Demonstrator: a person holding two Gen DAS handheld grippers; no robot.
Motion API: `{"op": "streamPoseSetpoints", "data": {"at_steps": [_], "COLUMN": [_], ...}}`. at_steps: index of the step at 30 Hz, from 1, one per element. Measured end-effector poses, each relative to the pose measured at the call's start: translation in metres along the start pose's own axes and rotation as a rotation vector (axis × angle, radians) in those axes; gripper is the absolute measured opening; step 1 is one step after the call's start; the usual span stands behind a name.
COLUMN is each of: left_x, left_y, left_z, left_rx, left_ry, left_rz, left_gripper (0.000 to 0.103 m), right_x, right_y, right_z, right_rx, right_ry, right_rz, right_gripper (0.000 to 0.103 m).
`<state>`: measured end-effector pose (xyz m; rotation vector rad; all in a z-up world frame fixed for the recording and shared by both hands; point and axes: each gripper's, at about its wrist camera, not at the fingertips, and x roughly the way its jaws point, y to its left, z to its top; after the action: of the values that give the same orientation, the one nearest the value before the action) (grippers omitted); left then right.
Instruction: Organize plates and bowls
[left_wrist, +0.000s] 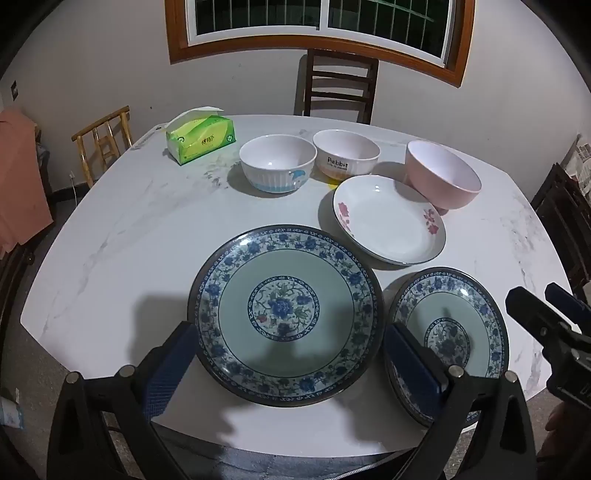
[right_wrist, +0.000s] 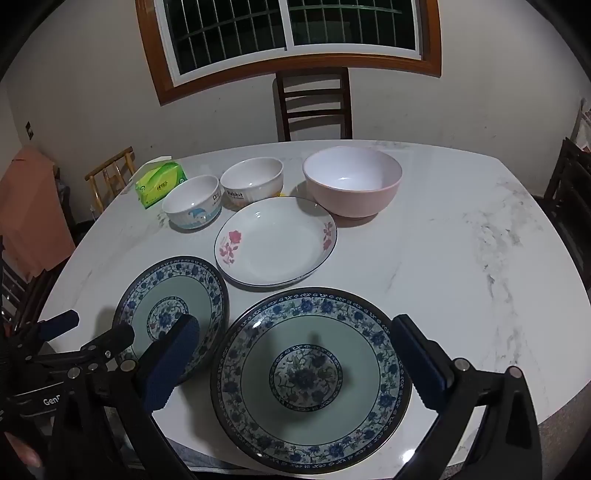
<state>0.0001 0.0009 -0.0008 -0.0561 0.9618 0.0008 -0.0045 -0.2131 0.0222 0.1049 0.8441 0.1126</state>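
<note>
left wrist: left hand-held gripper (left_wrist: 291, 354) tilted down, jaws wide, seemingly above plate (left_wrist: 284, 314).

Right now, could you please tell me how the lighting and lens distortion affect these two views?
Left wrist view: the left claw casts a dark shadow over the big blue plate; the window bows. Right wrist view: glare spots glint in the pink bowl; the table edge curves.
</note>
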Motion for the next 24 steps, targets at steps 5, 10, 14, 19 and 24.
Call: {"op": "streamPoseSetpoints", "data": {"at_steps": [5,10,14,19,24], "left_x": [-0.01,0.003,0.007,0.006,0.005], "left_y": [-0.003,-0.001,0.001,-0.002,-0.003], "left_z": [-0.012,-0.007,-0.013,-0.016,-0.016], "left_rx": [0.022,0.019,0.003,0.022,0.022], "left_ry": [-0.013,0.046,0.064,0.068,0.063], "left_rz": [0.009,-0.006,-0.014,-0.017,-0.032], "left_gripper": [0.103,0.103,0.103,0.103,0.103], "right_x": [0.0,0.006,0.009,0.01,0.015], "right_y": [-0.001,0.005,0.005,0.006,0.007], "right_z": [0.0,-0.004,-0.004,-0.004,-0.005], "right_rx": [0.0,-0.006,-0.011,-0.009,-0.007], "right_ry": [0.007,0.014,0.018,0.027,0.04], "right_rz": [-0.007,0.004,0.018,0.027,0.037], "right_gripper": [0.102,0.102,0.102,0.102,0.102]}}
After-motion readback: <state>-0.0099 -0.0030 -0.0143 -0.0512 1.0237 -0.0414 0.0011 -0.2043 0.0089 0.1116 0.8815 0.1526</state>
